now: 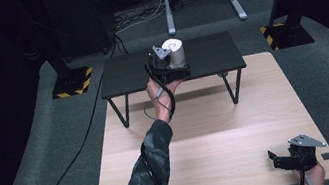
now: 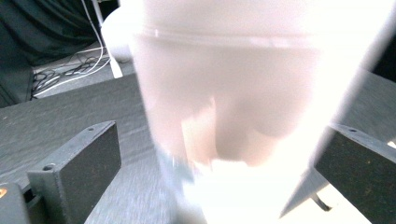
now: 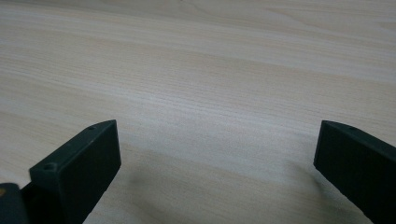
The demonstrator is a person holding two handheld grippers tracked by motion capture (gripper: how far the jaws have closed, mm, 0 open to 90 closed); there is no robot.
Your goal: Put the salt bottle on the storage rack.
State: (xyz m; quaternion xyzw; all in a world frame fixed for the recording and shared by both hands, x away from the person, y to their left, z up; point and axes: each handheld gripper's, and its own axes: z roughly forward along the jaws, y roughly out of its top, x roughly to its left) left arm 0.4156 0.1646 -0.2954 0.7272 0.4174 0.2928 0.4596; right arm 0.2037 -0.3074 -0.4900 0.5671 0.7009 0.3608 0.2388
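From above, a person's left arm reaches far across a wooden table (image 1: 219, 129) to a black shelf (image 1: 207, 55). The left gripper (image 1: 174, 66) sits spread around a white cup (image 1: 175, 51) standing there. Its own view shows the blurred cup (image 2: 243, 102) between wide jaws. The right gripper (image 1: 280, 159) rests at the table's near right corner, jaws spread over bare wood.

A small raised table (image 1: 207, 57) stands on the far edge of the big table (image 1: 210, 135); a cup (image 1: 175, 52) sits on it, left of centre; the right gripper (image 1: 277, 159) hovers at the near right corner.
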